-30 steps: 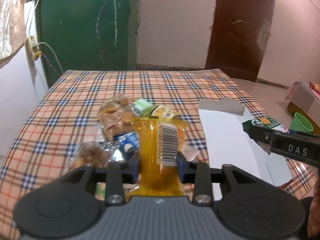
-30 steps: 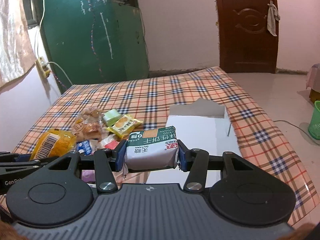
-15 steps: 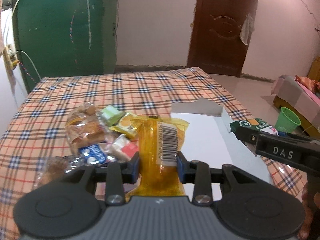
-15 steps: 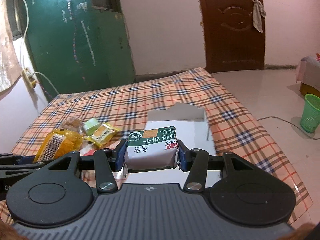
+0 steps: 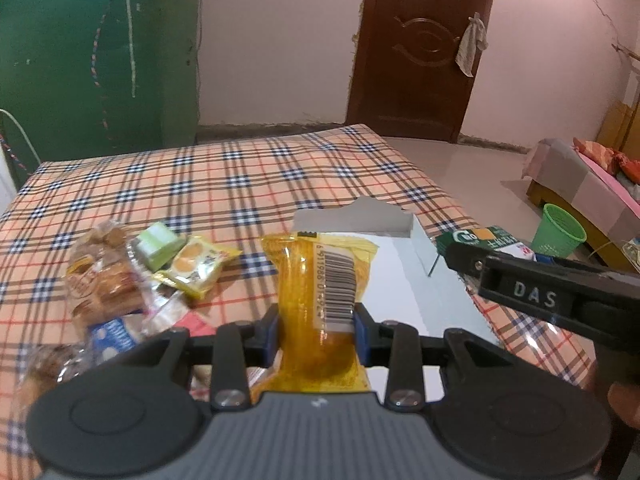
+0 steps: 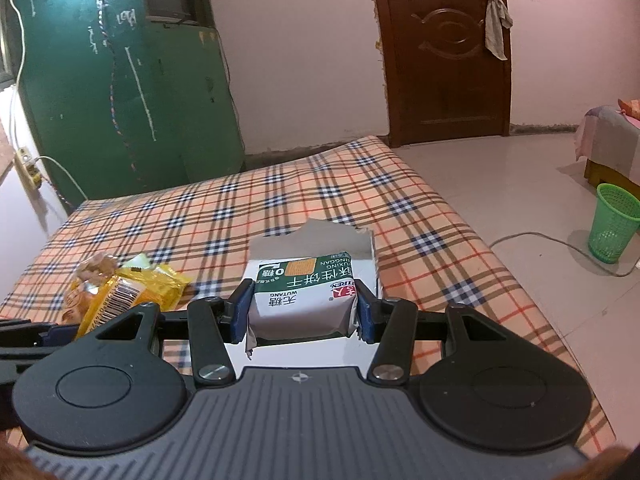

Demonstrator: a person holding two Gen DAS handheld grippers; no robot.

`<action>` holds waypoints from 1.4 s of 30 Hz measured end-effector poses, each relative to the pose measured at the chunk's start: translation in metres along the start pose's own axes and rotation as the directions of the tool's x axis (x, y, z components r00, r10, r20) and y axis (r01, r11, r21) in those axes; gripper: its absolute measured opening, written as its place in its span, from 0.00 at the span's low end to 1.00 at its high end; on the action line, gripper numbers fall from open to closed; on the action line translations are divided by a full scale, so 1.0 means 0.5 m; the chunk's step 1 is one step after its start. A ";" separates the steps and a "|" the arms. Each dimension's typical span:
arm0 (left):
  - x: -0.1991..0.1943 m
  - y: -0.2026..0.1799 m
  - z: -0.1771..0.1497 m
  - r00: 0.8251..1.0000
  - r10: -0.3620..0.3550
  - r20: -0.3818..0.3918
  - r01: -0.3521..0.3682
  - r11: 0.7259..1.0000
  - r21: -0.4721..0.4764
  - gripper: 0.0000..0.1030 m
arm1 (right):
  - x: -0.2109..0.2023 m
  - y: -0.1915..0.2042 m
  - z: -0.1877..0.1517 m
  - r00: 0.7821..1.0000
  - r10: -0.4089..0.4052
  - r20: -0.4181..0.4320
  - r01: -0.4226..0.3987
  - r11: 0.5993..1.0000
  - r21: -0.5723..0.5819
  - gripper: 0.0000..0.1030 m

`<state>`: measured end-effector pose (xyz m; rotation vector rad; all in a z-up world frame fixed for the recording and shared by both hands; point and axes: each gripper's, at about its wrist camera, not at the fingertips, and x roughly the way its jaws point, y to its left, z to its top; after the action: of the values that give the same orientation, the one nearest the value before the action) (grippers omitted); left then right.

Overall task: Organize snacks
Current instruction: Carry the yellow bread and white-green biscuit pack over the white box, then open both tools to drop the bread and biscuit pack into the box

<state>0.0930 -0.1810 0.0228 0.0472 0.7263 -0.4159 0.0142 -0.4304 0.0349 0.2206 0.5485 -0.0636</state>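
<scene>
My left gripper (image 5: 316,330) is shut on a yellow snack packet (image 5: 320,276) with a barcode, held above the near left edge of the white box (image 5: 404,280). My right gripper (image 6: 304,312) is shut on a green-and-white biscuit pack (image 6: 304,292), held over the same white box (image 6: 360,248). In the left wrist view the biscuit pack (image 5: 484,240) and the right gripper's finger (image 5: 532,292) show at the right. In the right wrist view the yellow packet (image 6: 116,300) shows at the left.
A pile of loose snacks lies on the plaid cloth (image 5: 224,184): a bag of small buns (image 5: 100,276), a pale green block (image 5: 158,246), a yellow orange-printed sachet (image 5: 196,266), a blue-and-white wrapper (image 5: 114,336). A green bin (image 6: 614,222) stands on the floor right of the table.
Both grippers have moved to the right with their packs. The left now holds the yellow packet at the box's edge, and the snack pile has slid to the left of its view.
</scene>
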 end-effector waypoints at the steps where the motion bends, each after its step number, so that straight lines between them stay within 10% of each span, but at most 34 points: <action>1: 0.008 -0.004 0.002 1.000 -0.004 -0.003 0.004 1.000 0.003 0.33 | 0.005 -0.001 0.003 1.000 -0.002 -0.001 0.002 1.000 0.000 0.59; 37: 0.235 -0.072 0.050 0.992 -0.112 -0.066 0.113 0.993 0.018 0.34 | 0.258 -0.039 0.087 0.996 -0.069 -0.059 0.066 0.996 -0.053 0.61; 42: 0.227 -0.068 0.042 0.990 -0.123 -0.064 0.124 0.992 0.011 0.53 | 0.242 -0.040 0.089 0.997 -0.076 -0.032 0.074 0.996 -0.058 0.78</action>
<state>0.1692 -0.2563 -0.0320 0.0296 0.7909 -0.5402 0.1374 -0.4599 0.0047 0.1455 0.5915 -0.1173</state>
